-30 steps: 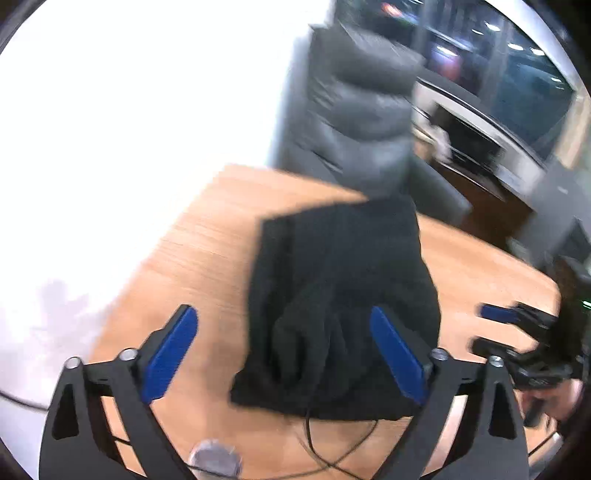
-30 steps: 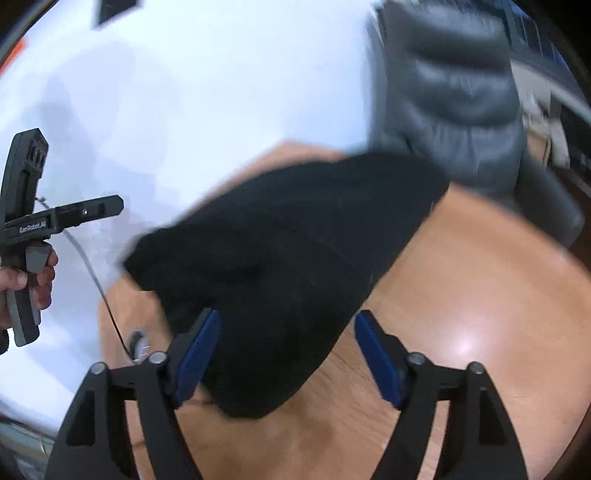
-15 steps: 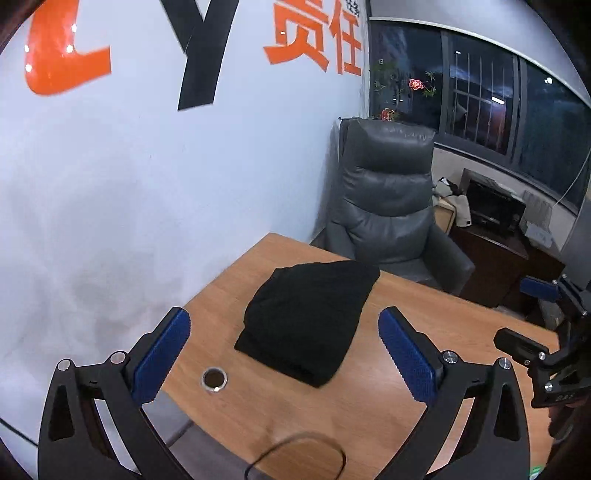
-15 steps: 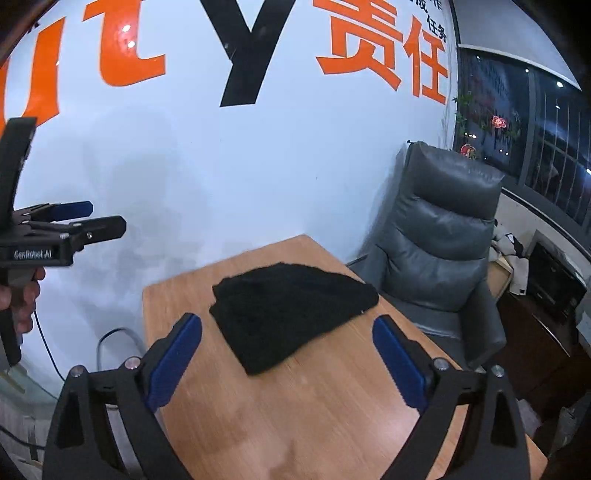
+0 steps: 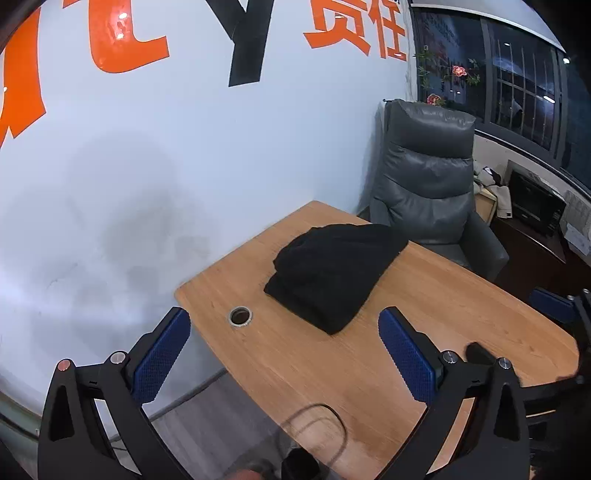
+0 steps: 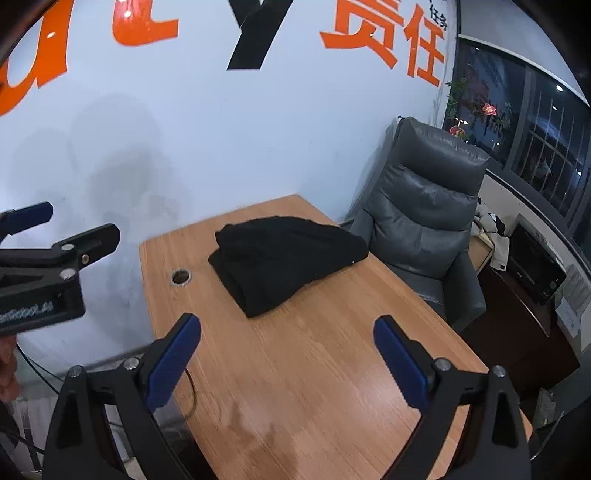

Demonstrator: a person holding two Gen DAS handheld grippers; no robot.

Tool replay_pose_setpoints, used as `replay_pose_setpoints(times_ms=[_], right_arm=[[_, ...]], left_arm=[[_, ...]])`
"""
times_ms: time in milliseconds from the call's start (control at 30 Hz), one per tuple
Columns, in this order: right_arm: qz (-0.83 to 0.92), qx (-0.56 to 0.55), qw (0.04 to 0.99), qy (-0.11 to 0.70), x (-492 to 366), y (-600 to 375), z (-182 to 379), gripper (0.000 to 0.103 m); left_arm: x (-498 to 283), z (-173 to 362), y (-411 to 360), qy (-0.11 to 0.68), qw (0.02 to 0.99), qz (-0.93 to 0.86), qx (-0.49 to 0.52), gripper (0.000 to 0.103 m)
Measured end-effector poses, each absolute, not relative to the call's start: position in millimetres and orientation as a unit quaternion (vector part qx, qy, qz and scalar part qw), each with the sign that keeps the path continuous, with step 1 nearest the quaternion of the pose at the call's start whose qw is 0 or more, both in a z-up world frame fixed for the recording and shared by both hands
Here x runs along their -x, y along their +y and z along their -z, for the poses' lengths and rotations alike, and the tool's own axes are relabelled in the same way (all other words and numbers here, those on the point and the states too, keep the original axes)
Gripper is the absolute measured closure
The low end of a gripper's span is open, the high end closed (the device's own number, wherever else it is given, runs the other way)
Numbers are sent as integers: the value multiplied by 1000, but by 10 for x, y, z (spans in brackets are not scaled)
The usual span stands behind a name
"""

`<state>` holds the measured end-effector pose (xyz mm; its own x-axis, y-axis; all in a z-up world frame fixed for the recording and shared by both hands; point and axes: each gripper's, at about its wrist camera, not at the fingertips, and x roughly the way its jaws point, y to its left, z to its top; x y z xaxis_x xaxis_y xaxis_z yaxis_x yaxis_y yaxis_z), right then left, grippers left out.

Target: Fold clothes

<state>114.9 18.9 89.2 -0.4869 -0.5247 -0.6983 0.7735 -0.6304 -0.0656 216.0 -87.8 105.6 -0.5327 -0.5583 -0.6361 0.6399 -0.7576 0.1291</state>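
Black garment: a dark cloth point(image 5: 332, 273) lies in a compact, layered bundle on the far part of the worktop point(image 5: 424, 332), its far end reaching the edge next to the chair; it looks folded already
Left hand-held gripper point(image 5: 284, 354): fingers spread wide, holding nothing, raised well back from the cloth
Right hand-held gripper point(image 6: 287, 363): also spread wide and empty, well apart from the cloth
Stage: the bundle fits a finished fold, or one awaiting a last tidy; the pictures do not settle which
Risk, slipping: the far end sits at the worktop's edge, so a nudge from that side could send the bundle over towards the chair
Risk, undoing: pinching only the top layer would likely peel the stack open, since the soft layers lie loose on each other
Risk, snagging: a thin cable loop point(image 5: 317, 424) lies near the front edge and could catch a finger
Surface: smooth, light wood, with a round metal-rimmed cable hole point(image 5: 240, 316) near the cloth
Room: white wall with large orange and black lettering point(image 6: 384, 33), a grey padded chair point(image 6: 424, 206) behind the worktop, dark barred windows on the right
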Motion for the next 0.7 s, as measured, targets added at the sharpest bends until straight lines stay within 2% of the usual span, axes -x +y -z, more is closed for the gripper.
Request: replay_pose_setpoints(times_ms=[700], right_arm=[[850, -313, 369, 208, -1114, -15, -849, 6]], left_arm=[[-2112, -952, -924, 69, 368, 861, -346, 0]])
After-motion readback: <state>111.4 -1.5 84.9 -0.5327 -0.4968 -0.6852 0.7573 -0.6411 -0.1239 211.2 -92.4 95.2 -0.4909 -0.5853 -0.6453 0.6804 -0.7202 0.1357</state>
